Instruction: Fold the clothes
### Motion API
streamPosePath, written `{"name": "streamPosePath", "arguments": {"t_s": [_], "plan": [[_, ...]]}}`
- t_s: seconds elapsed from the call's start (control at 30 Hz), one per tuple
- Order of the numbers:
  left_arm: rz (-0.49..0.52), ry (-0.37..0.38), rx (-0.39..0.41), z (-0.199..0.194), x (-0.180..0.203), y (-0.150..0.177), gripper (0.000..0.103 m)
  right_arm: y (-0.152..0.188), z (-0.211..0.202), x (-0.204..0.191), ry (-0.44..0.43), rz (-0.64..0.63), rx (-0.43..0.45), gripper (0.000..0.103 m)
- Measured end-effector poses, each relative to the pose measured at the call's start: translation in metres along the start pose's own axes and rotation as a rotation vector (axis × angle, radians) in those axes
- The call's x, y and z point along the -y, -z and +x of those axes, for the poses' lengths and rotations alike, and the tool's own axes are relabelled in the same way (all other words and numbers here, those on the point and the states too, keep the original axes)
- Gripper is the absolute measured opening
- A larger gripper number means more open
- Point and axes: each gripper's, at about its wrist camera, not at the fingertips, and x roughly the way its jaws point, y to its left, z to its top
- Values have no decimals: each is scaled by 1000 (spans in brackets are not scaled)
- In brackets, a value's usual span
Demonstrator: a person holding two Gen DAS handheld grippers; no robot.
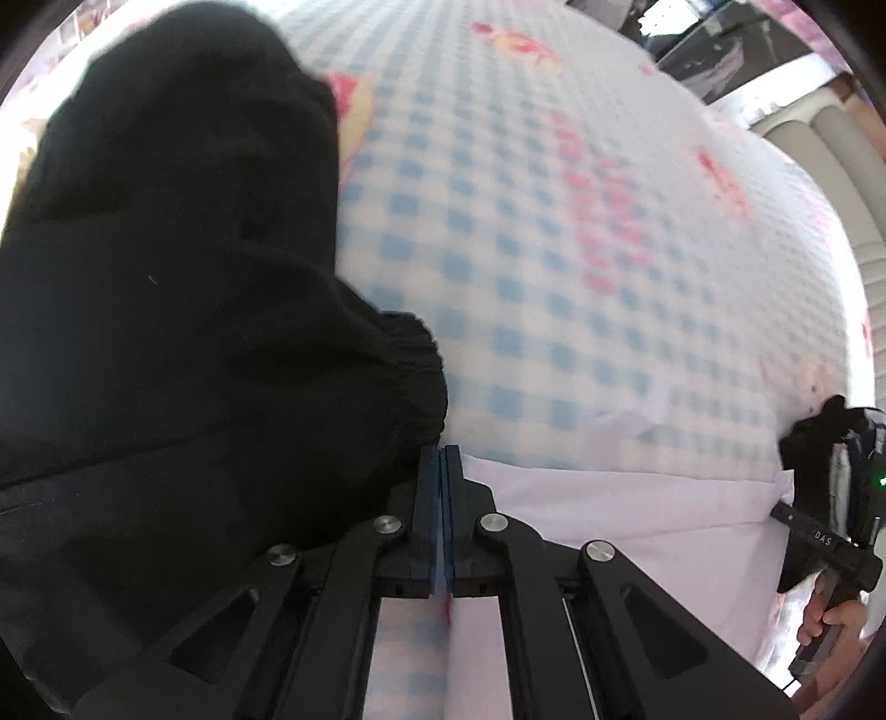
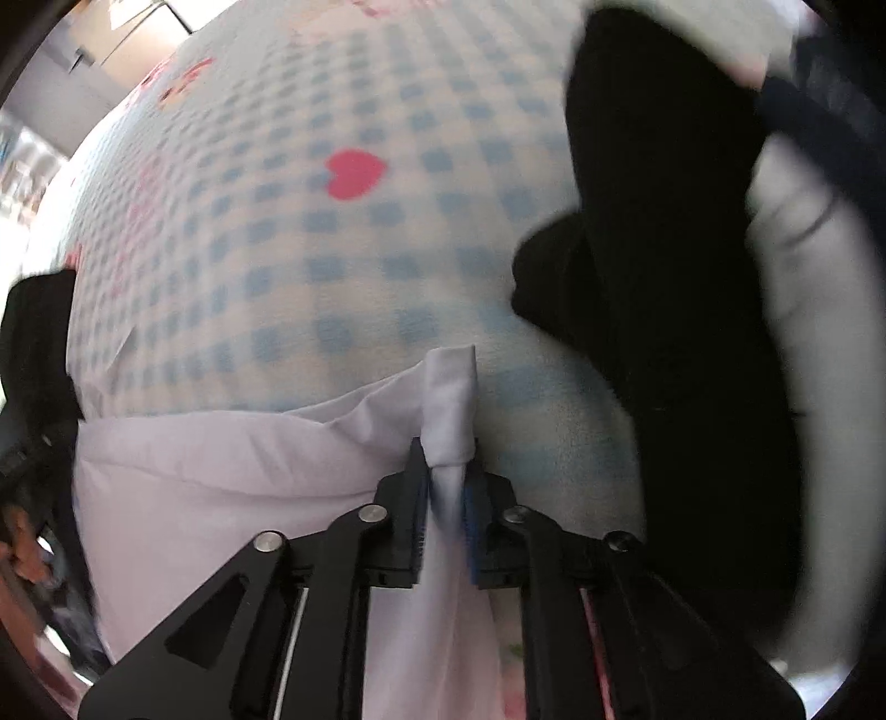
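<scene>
A white garment (image 1: 609, 515) hangs stretched between my two grippers above the bed. My left gripper (image 1: 441, 471) is shut on its edge; only a thin white strip shows between the blue pads. In the left wrist view my right gripper (image 1: 783, 501) holds the garment's far corner at the right edge. In the right wrist view that right gripper (image 2: 448, 465) is shut on a bunched white fold (image 2: 451, 404) that sticks out past the fingertips. The rest of the white garment (image 2: 221, 476) spreads to the left.
A blue-checked bedsheet (image 1: 554, 249) with pink hearts lies under everything. A black garment (image 1: 166, 277) is heaped left of the left gripper, and the black garment (image 2: 664, 277) also appears right of the right gripper. A person's hand (image 1: 830, 615) grips the right tool's handle. Furniture stands beyond the bed (image 1: 720, 50).
</scene>
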Motion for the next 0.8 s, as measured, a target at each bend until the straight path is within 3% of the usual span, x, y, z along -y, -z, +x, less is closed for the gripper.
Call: {"name": "streamPosePath", "arguments": {"t_s": [0.07, 0.17, 0.27, 0.37, 0.5, 0.57, 0.8], "plan": [[26, 29, 14, -10, 5, 9, 48, 6, -22, -4, 12, -31, 55, 37], [46, 63, -26, -4, 13, 26, 48, 13, -42, -6, 43, -44, 89, 49], [70, 42, -57, 10, 24, 37, 44, 14, -49, -11, 79, -64, 94, 50], [59, 44, -77, 24, 29, 34, 36, 25, -51, -44, 115, -52, 96, 50], [-23, 102, -149, 54, 17, 21, 36, 29, -42, -9, 111, 1, 119, 50], [-3, 96, -131, 52, 21, 18, 11, 8, -21, -14, 112, 4, 122, 50], [15, 24, -29, 24, 22, 13, 8, -1, 13, -18, 77, -30, 84, 50]]}}
